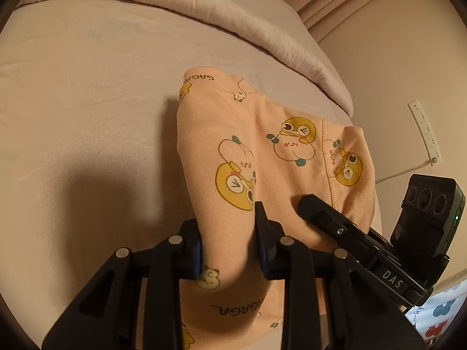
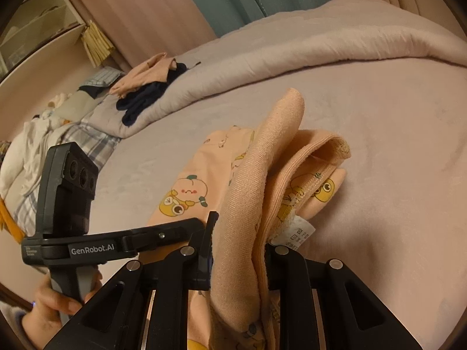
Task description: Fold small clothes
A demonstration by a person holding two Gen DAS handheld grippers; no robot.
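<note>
Peach printed garment [image 1: 262, 151] lying on the bed [image 1: 87, 102], partly lifted at its near edge, far end flat on the sheet below the rolled duvet [image 1: 181, 14].

Left claw [image 1: 227, 233] narrowed onto a bunched fold of the fabric, cloth pinched between the blue pads. Right claw [image 2: 239, 250] likewise clamped on a thick gathered edge of the same garment [image 2: 262, 175], ribbed hem standing up past the fingertips, care label [image 2: 294, 233] hanging out to the right. Right claw also seen in the left wrist view [image 1: 306, 204], just beside and to the right of the left one, its tip against the cloth.

Probably mid-fold: near edge raised, to be carried over toward the far end. For a clean result:

- Keep both grips level with each other, so the lifted edge stays straight rather than sagging between them.
- Spread the claws apart a little first; gripping so close together likely leaves the outer corners drooping.
- Carry the edge low and lay it down far-first, then release together.
- Watch the bunching in the right grip: several layers seem caught, risking a lumpy fold.

Pile of other clothes [image 2: 146, 87] waiting at the far left of the bed.
</note>
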